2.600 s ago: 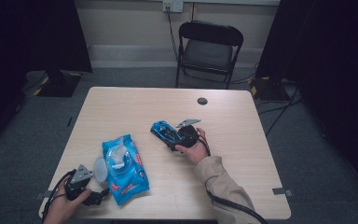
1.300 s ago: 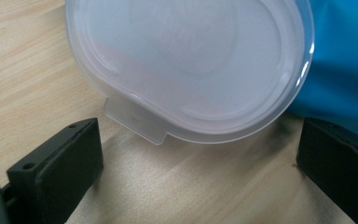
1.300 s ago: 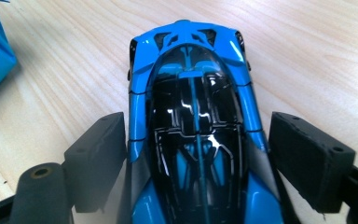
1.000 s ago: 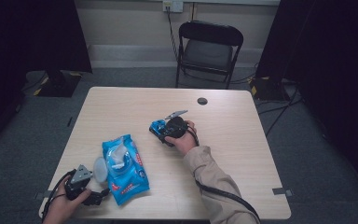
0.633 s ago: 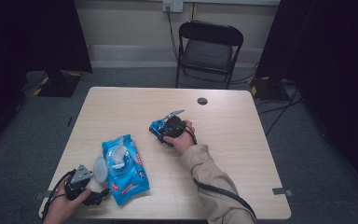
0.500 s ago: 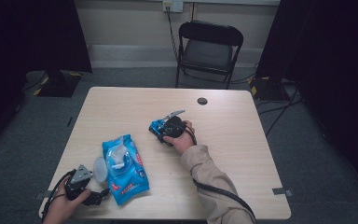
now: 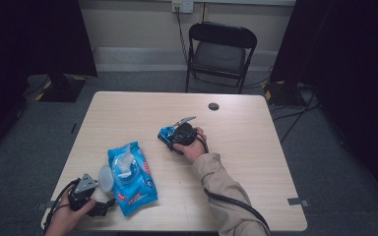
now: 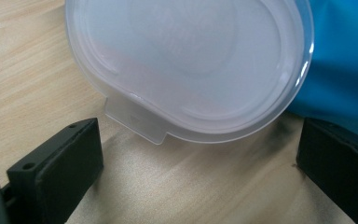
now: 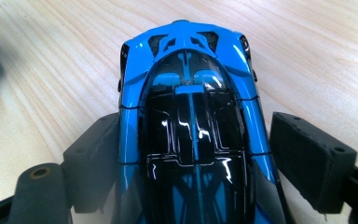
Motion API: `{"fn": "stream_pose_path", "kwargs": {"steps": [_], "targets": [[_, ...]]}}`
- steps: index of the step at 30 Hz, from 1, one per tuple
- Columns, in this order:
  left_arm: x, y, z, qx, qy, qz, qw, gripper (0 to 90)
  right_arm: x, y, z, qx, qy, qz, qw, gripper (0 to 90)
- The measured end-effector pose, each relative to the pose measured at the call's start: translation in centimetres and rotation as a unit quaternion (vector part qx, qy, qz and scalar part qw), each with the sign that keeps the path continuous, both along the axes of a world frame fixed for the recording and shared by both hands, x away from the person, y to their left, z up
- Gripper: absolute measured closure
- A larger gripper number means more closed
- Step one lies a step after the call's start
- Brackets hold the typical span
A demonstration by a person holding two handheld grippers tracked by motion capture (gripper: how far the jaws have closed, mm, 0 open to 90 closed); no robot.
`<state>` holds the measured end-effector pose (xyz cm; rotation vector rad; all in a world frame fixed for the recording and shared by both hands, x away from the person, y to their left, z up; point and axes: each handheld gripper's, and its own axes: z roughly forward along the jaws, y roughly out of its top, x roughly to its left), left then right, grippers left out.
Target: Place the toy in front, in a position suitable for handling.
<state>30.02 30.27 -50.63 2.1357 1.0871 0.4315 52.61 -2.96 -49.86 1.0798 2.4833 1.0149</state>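
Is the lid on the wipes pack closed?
No, the clear lid is flipped open and lies on the table beside the blue wipes pack.

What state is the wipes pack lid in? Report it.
Open: the translucent lid is flipped out flat beside the blue wipes pack, lying on the table.

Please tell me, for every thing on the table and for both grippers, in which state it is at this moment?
Wet wipes pack: lying flat, its lid flipped open.
Translucent lid: open, resting on the table.
Blue toy car: on its wheels, between the jaws.
Left gripper: open, jaws apart beside the lid, holding nothing.
Right gripper: open around the car; one jaw touches, the other stands off.
Folding chair: unfolded, unoccupied.
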Motion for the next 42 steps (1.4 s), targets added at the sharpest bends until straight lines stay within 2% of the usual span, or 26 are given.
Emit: {"fn": "stream_pose_path", "kwargs": {"steps": [10, 15, 32, 37, 42], "targets": [[0.0, 0.0, 0.0, 0.0, 0.0, -0.001, 1.0, 0.0, -0.2, -0.2, 0.3, -0.001, -0.002, 0.0, 1.0, 18.8], [0.0, 0.0, 0.0, 0.0, 0.0, -0.001, 1.0, 0.0, -0.5, -0.4, 0.4, -0.012, -0.006, 0.006, 0.9999, 18.8], [0.0, 0.0, 0.0, 0.0, 0.0, -0.001, 1.0, 0.0, -1.1, -1.2, 1.3, 0.006, -0.009, 0.015, 0.9998, 18.9], [0.0, 0.0, 0.0, 0.0, 0.0, -0.001, 1.0, 0.0, -2.2, -2.5, 2.0, 0.01, -0.013, 0.026, 0.9995, 18.9], [0.0, 0.0, 0.0, 0.0, 0.0, 0.0, 1.0, 0.0, -3.3, -3.6, 1.8, 0.01, -0.009, 0.034, 0.9993, 18.8]]}}
